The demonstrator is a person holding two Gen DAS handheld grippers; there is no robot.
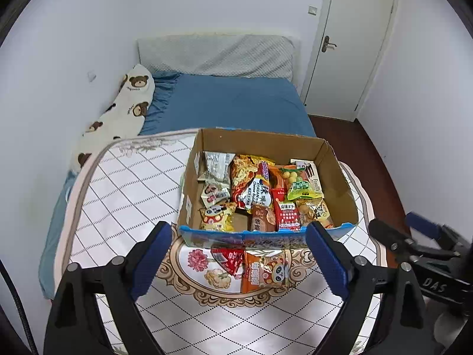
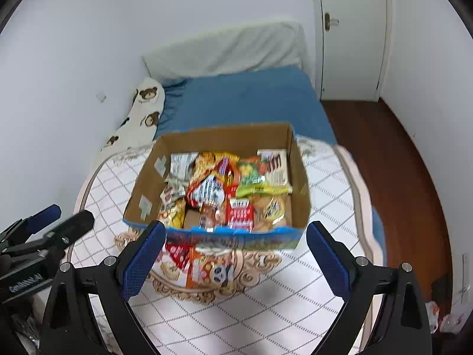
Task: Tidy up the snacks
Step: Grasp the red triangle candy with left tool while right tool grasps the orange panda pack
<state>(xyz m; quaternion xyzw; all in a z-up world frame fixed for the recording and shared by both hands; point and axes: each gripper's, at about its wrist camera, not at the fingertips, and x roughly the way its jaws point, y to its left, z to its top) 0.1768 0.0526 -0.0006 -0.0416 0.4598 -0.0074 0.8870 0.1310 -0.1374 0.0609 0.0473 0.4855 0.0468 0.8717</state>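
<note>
We hold both grippers, left (image 1: 239, 254) and right (image 2: 236, 254), jaws apart and empty, above two packets (image 1: 251, 266) beside the box (image 1: 340, 189).

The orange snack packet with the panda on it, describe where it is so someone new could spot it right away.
Find the cardboard box full of snacks on the patterned quilt. Just outside its blue front wall lie two loose packets. The orange snack packet is the right-hand one, marked by a panda face, while its neighbour, the red packet, has none.
</note>
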